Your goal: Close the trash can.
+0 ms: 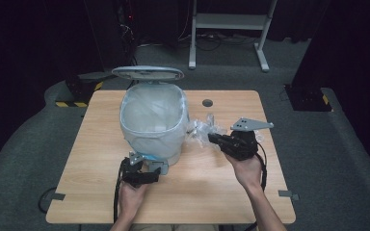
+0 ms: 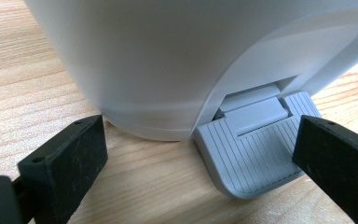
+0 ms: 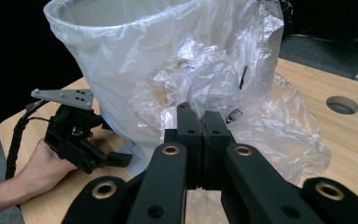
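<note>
A white pedal bin (image 1: 151,122) lined with a clear bag stands on the wooden table (image 1: 221,192), its lid (image 1: 147,73) raised. My left gripper (image 1: 151,169) sits low at the bin's front, jaws open. In the left gripper view it (image 2: 198,135) straddles the bin's base, with the right jaw over the edge of the grey ribbed pedal (image 2: 256,149). My right gripper (image 1: 212,138) hovers to the right of the bin, shut on a crumpled piece of clear plastic (image 1: 200,129) held off the table. In the right gripper view the closed jaws (image 3: 198,119) pinch the plastic (image 3: 191,79) close to the bin's liner.
A round cable hole (image 1: 207,102) lies in the table behind the plastic. Beyond the table, a white stand frame (image 1: 229,21) rests on the grey carpet. A black-and-yellow base (image 1: 79,91) sits at the back left.
</note>
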`<state>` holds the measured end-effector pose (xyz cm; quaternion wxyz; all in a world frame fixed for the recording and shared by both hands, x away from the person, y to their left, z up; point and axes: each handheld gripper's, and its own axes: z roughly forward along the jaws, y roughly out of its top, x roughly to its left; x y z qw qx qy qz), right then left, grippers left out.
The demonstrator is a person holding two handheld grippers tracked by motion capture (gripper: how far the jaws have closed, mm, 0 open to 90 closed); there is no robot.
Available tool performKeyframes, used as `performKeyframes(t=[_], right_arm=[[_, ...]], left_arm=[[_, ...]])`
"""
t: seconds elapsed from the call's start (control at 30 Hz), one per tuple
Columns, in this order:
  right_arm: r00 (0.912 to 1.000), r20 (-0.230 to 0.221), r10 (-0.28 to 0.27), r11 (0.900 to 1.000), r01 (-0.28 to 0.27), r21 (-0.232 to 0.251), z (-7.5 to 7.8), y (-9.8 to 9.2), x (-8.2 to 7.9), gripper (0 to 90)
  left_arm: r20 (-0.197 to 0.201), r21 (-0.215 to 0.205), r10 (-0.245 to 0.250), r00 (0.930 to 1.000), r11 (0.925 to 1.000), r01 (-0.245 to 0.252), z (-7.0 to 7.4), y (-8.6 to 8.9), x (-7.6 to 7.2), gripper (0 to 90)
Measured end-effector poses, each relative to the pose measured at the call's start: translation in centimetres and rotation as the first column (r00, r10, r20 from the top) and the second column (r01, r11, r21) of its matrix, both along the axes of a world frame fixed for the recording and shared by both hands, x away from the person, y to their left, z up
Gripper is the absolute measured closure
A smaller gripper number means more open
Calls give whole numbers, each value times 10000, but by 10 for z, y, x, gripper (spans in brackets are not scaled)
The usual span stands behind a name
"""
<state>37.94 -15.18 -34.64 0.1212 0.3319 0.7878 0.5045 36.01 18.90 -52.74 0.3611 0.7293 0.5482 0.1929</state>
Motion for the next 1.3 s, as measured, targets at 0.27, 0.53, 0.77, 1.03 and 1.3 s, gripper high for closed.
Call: performKeyframes(t=[0.27, 0.53, 0.77, 1.03, 1.3], right_arm=[[9999, 72, 153, 9999, -153, 1, 9, 5, 1, 890], [9997, 77, 246, 9997, -246, 15, 18, 6, 3, 890], [9996, 124, 269, 9996, -270, 75, 28, 9, 7, 890], [9991, 208, 359, 9993, -361, 81, 36, 14, 10, 891], [9993, 92, 369, 9993, -369, -22, 44, 19, 16, 891]], left_arm=[[6, -15, -5, 10000, 10000, 5, 0, 0, 0, 32], [4, -14, -6, 10000, 10000, 6, 0, 0, 0, 32], [30, -73, 9, 10000, 10000, -9, 0, 0, 0, 32], [4, -88, -20, 10000, 10000, 20, 0, 1, 0, 32], [-5, -110, -27, 10000, 9999, 27, 0, 1, 0, 32]])
